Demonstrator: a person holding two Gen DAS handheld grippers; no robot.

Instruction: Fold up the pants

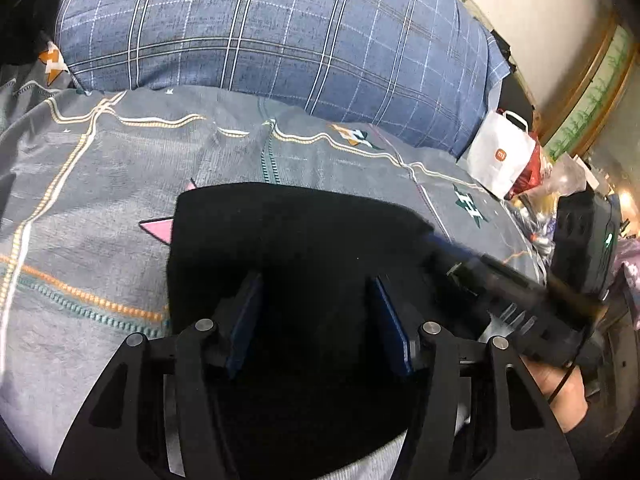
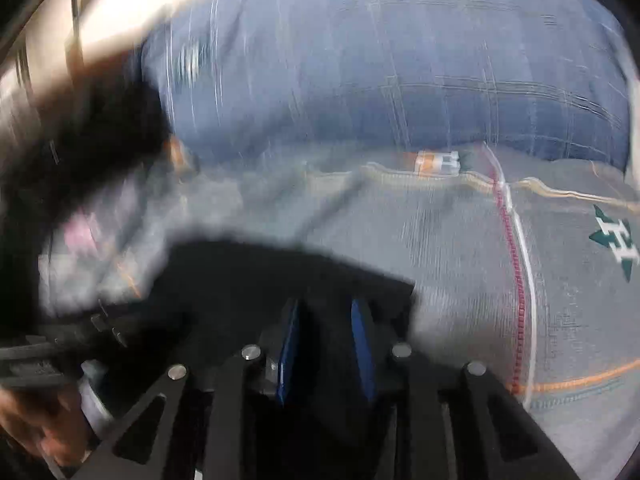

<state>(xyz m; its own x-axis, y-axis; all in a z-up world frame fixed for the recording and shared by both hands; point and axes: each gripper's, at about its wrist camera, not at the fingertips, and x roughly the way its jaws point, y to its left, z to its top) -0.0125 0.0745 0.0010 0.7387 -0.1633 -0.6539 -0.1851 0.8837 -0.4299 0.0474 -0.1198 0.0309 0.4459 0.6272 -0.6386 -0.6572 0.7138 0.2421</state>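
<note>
The black pants (image 1: 300,232) lie as a folded dark slab on a grey patterned bedsheet (image 1: 100,184). My left gripper (image 1: 315,280) hangs over them with its blue pads (image 1: 248,312) wide apart; black cloth fills the space below and no pinch shows. In the blurred right wrist view, my right gripper (image 2: 326,303) is over the pants (image 2: 248,276) near their right edge. Its pads (image 2: 362,344) stand a narrow gap apart, and whether cloth is between them is lost in the dark. In the left wrist view the right gripper (image 1: 444,246) is a blurred streak, with a hand (image 1: 560,392) behind it.
A big blue plaid pillow (image 1: 280,32) lies across the far side of the bed. At the right edge stand a white paper bag (image 1: 500,156), other bags and a black box (image 1: 580,236). The sheet (image 2: 460,260) is bare right of the pants. A pink cat-ear print (image 1: 158,230) shows left.
</note>
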